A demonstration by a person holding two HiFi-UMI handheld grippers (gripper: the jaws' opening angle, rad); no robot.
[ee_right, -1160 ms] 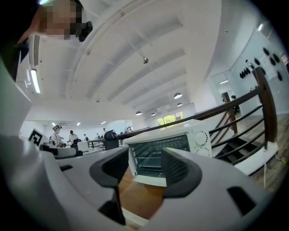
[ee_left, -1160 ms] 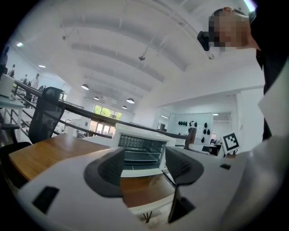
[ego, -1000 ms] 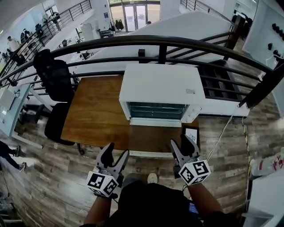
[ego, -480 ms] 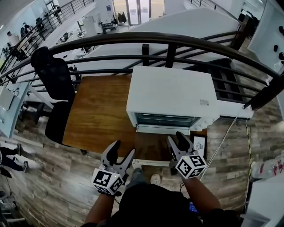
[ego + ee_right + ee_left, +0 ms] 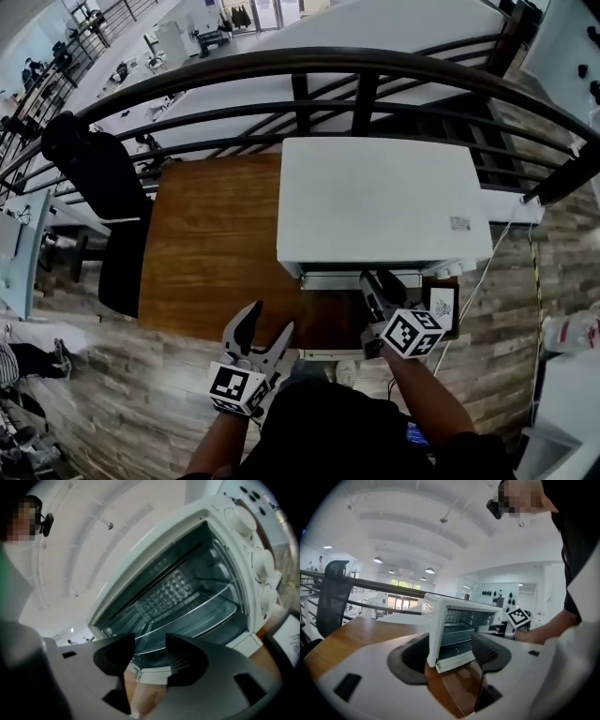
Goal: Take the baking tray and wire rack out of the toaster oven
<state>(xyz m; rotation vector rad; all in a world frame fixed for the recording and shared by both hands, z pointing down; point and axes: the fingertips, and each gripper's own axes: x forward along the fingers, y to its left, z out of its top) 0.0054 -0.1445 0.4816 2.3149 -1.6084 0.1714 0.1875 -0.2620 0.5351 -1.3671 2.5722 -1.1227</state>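
The white toaster oven (image 5: 380, 202) stands on the wooden table (image 5: 211, 244) with its front open toward me. Inside it, in the right gripper view, a wire rack (image 5: 197, 609) lies across the cavity above a grey baking tray (image 5: 213, 620). My right gripper (image 5: 377, 286) is open just before the oven's mouth, a little below the rack, with nothing between its fingers (image 5: 151, 660). My left gripper (image 5: 266, 326) is open and empty at the table's near edge, left of the oven (image 5: 454, 625). It looks across at the right gripper's marker cube (image 5: 518, 617).
A black office chair (image 5: 98, 187) stands left of the table. A dark curved railing (image 5: 300, 70) runs behind the oven. A small framed card (image 5: 441, 305) sits at the oven's right front corner, and a cord (image 5: 483, 272) trails off to the right over the plank floor.
Both grippers have moved forward and down toward the oven. The right one has come from the table's near edge up to the oven's open front and has rolled; the left one trails behind.
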